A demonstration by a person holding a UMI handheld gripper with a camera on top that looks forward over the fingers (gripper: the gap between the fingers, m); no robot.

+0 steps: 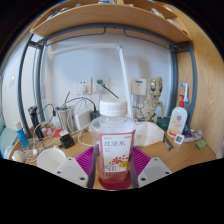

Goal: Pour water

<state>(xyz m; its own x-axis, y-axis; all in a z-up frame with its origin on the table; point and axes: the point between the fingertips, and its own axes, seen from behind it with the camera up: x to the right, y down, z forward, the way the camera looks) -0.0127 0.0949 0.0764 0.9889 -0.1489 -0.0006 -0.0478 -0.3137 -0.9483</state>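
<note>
A clear plastic bottle (113,145) with a white cap, a white label with red characters and reddish liquid in its lower part stands upright between my fingers. My gripper (113,170) is shut on the bottle, both pink pads (85,160) pressing its sides. The bottle is held above the wooden desk (170,160). A white bowl (50,158) sits on the desk just left of the left finger.
A metal cup (66,118) and cluttered small items stand at the back left. A white container (150,133) and a white bottle with a red cap (177,122) stand to the right. A shelf (110,20) spans overhead, with wall sockets (93,86) behind.
</note>
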